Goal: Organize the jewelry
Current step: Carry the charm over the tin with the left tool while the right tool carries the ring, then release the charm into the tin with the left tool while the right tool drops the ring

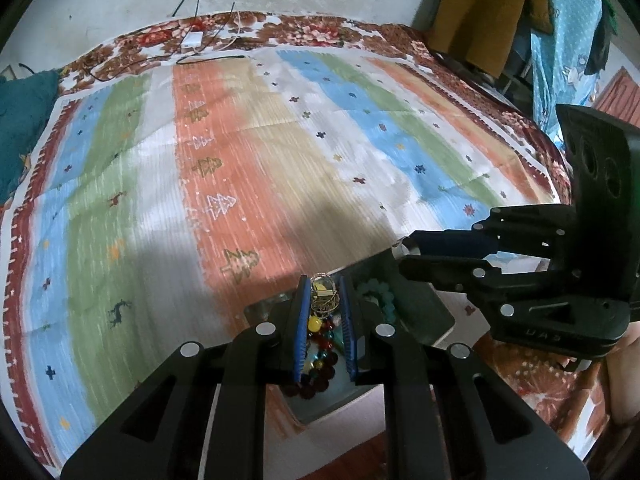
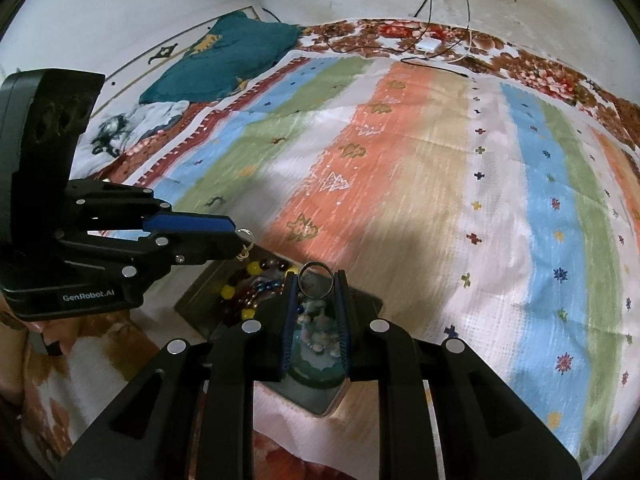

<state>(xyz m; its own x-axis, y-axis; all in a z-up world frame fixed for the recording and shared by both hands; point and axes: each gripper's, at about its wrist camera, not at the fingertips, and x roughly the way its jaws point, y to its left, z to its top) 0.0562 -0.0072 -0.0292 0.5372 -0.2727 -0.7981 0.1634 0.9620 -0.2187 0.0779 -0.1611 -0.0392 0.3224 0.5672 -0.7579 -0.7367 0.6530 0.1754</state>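
Left gripper [image 1: 323, 294] pinches 1 gold wire trinket [image 1: 322, 289]; right gripper [image 2: 316, 280] pinches 1 silver ring [image 2: 315, 279], both above 1 bead-filled tray [image 1: 430, 312].

Both grippers are matte black plastic linkages studded with round silver screw heads, and their fingers [image 1: 301, 332] carry ribbed blue pads on the inner faces. The left gripper [image 2: 236, 236] bears white "GenRobot.AI" lettering on its side below those screws. The right gripper [image 1: 404, 256] shows faint embossed letters, perhaps a logo, too blurred to read.
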